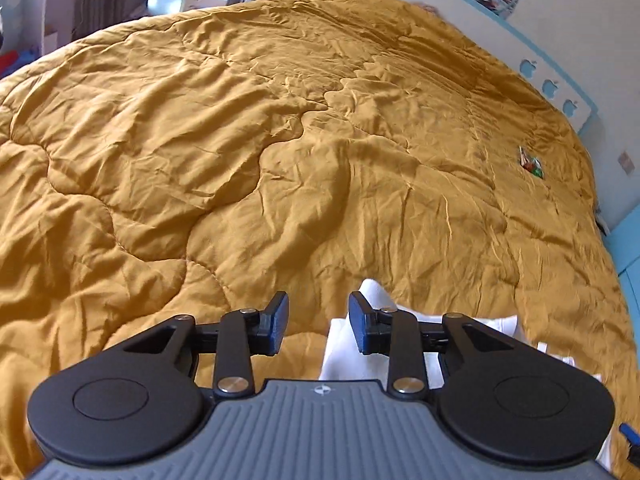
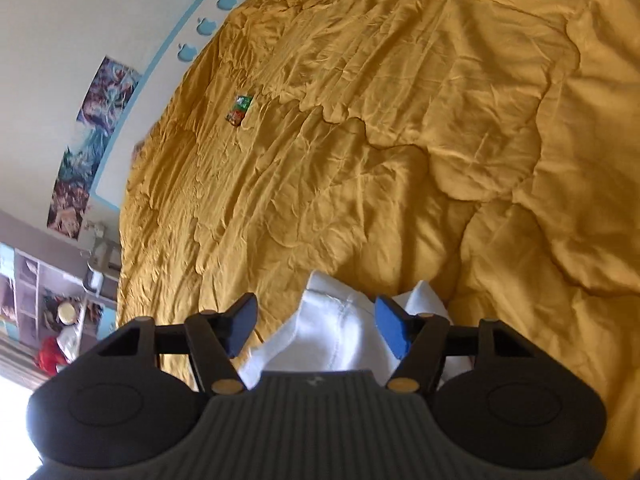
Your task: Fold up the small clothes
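A small white garment [image 1: 340,344] lies on a mustard-yellow quilt [image 1: 240,160] at the near edge of the bed. In the left wrist view it sits under and right of my left gripper [image 1: 318,322], which is open with nothing between its blue pads. In the right wrist view the white garment [image 2: 340,332], with a stitched seam, lies bunched below my right gripper [image 2: 316,326]. The right jaws stand wide open above the cloth, which is not pinched. Most of the garment is hidden by the gripper bodies.
A small colourful packet [image 1: 531,163] lies on the quilt near the headboard side; it also shows in the right wrist view [image 2: 239,110]. A blue-and-white bed frame [image 1: 560,96] with apple cut-outs borders the bed. Shelves and furniture [image 2: 48,300] stand beyond the bed.
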{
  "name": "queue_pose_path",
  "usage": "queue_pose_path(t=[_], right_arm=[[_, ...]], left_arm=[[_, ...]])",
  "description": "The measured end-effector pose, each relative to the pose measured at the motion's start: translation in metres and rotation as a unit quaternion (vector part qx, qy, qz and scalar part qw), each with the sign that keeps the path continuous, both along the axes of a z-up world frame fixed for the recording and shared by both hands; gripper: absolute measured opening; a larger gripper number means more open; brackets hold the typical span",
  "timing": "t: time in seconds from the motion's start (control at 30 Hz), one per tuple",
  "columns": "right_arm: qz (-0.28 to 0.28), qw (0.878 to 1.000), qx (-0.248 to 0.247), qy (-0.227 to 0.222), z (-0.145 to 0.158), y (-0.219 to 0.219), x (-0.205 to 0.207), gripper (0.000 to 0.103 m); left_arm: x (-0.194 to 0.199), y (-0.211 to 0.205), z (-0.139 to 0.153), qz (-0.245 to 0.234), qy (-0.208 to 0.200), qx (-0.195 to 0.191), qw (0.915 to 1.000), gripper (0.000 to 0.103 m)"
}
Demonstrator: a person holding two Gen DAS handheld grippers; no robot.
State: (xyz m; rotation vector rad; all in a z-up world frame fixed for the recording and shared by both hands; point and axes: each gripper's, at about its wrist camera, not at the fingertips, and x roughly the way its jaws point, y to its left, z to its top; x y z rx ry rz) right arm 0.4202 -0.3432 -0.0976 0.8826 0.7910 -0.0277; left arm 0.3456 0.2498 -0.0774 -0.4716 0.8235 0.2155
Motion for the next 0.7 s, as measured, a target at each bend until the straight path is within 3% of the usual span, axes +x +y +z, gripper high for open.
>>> queue_pose_path(t=[0.17,0.23,0.3,0.4,0.57,0.63,0.7], right_arm=[[0.110,0.985,-0.133,-0.021,0.038,0.000,-0.066,0.066],[0.119,0.981,-0.150,-0.026,0.046,-0.005,-0.102,0.070],[0.115,0.987,-0.110,-0.029,0.046,-0.018,-0.138,0.072],[0.104,0.994,-0.007,-0.023,0.039,-0.033,-0.195,0.072],[0.077,0.995,0.053,-0.026,0.024,-0.025,-0.260,0.071],[0.069,0.995,0.073,-0.020,0.011,-0.017,-0.268,0.070],[0.080,0.992,0.097,0.000,-0.007,-0.010,-0.264,0.069]], left_arm=[[-0.061,0.012,0.020,-0.065,-0.016,0.008,0.9977,0.050],[-0.091,0.014,0.027,-0.081,-0.024,0.003,0.9964,0.052],[-0.124,0.015,0.029,-0.087,-0.035,-0.015,0.9955,0.056],[-0.165,0.012,0.026,-0.097,-0.031,-0.069,0.9924,0.058],[-0.213,0.004,0.012,-0.086,-0.025,-0.142,0.9858,0.058],[-0.223,0.003,-0.002,-0.072,-0.030,-0.195,0.9777,0.058],[-0.227,0.001,-0.023,-0.056,-0.026,-0.272,0.9603,0.058]])
